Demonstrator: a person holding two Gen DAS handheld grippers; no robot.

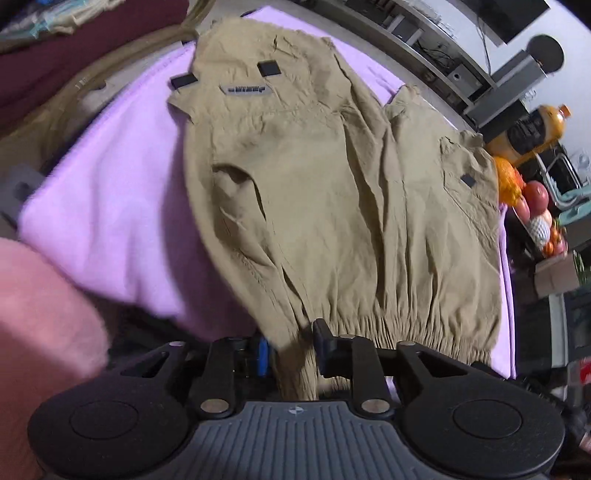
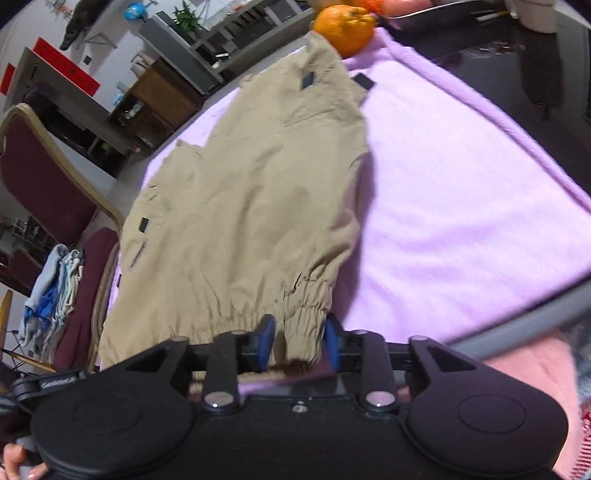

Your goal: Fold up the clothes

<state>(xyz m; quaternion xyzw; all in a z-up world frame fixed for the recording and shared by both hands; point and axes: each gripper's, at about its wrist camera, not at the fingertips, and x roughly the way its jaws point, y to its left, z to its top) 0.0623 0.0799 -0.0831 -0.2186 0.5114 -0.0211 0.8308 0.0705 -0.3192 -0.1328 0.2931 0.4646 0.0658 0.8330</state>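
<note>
Khaki crinkled-fabric trousers (image 1: pixel 332 192) with black belt loops, a grey label patch and gathered elastic cuffs are lying spread over a lilac fleece blanket (image 1: pixel 122 206) that is covering the bench. In the left wrist view the waistband is pointing away from the camera and the cuffs are bunching at the near edge. The left claw (image 1: pixel 291 349) is sitting at that near edge with the trouser cuff fabric running between its two fingers; one blue pad is showing to the left of the cloth and the dark finger is standing on its right, narrowly spaced, though whether they are pinching the cloth I cannot tell. In the right wrist view the right claw (image 2: pixel 300 341) is straddling the other elastic cuff (image 2: pixel 306 310), its blue-padded fingers (image 2: pixel 266 334) standing moderately apart on either side of the gathered fabric, with a visible gap on the right side. A round orange fruit (image 2: pixel 344 26) is resting at the far end of the blanket, touching the waistband corner. A maroon upholstered chair (image 2: pixel 44 184) is standing beside the bench, holding a stack of folded pale clothes (image 2: pixel 55 295).
</note>
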